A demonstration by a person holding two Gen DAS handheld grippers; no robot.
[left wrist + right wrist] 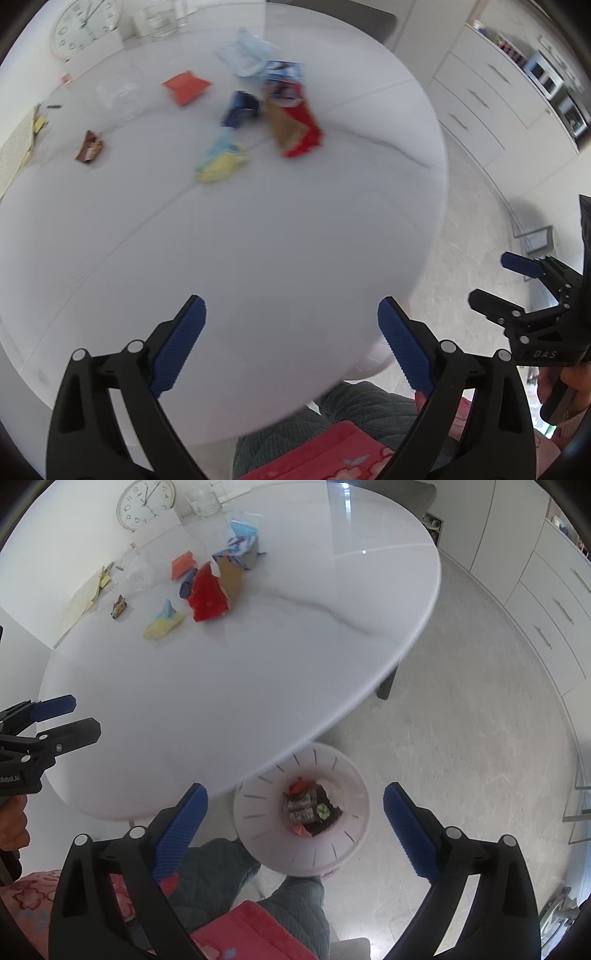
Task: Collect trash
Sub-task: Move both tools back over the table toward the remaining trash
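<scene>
Now, in the left wrist view, the left gripper (pixel 291 332) has its blue ribbed fingers (pixel 177 350) spread wide with nothing between them, only the bare near part of the round white glossy table (pixel 240 240). Well beyond the fingertips lies the trash: a crumpled yellow and light blue wrapper (pixel 221 162) nearest, then a torn red and brown cardboard box (pixel 295 129), a small dark blue packet (pixel 240 109), a flat orange-red wrapper (pixel 186 86), a small brown candy wrapper (pixel 89 146) far to the left side, and a pale blue crumpled bag (pixel 245 55) farthest. To the right of the fingers the right gripper (pixel 517 280) is seen, held by a hand (pixel 565 387).

In the right wrist view, the right gripper (pixel 295 819) is also wide open and empty. Between its fingers, low on the floor, stands a round white plastic bin (pixel 258 830) with some wrappers already inside. The same trash is far ahead and to the left of the fingertips, on the table.

I judge that all these pieces are very light, thin and soft, and the foil ones slippery. The cardboard box is stiffer, so a raised edge gives good hold; the wrappers are better pinched at a standing fold.
</scene>
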